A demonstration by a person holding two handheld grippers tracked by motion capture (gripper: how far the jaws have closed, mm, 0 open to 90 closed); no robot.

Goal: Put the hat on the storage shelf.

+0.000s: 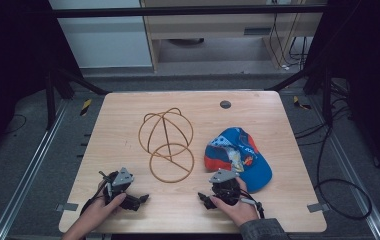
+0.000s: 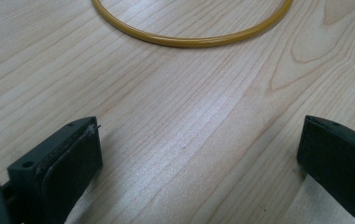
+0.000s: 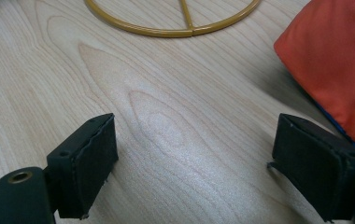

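Light wood table w/ two things on it: a yellow wire cap stand near the middle and a blue baseball cap just to its right. The stand is a domed cage of thin wire hoops w/ a round base ring toward the person; in the high view it seems tipped so dome and ring both show (can't tell exactly how it rests). The cap lies upside-ish, orange lining up, printed blue crown and brim spread toward the table's right side; cap and stand are close but apart. Left gripper sits low at the near left edge of the table, held in the person's left hand, front-left of the stand's base ring; its jaws stand wide apart w/ bare wood between them, nothing gripped, ring just ahead in the left gripper view. Right gripper is at the near edge centre-right, in the right hand, just in front of the cap; jaws likewise spread wide, only table between the pads. In the right gripper view the cap's orange lining is by the right-hand jaw (touching or not, can't tell), base ring further ahead.
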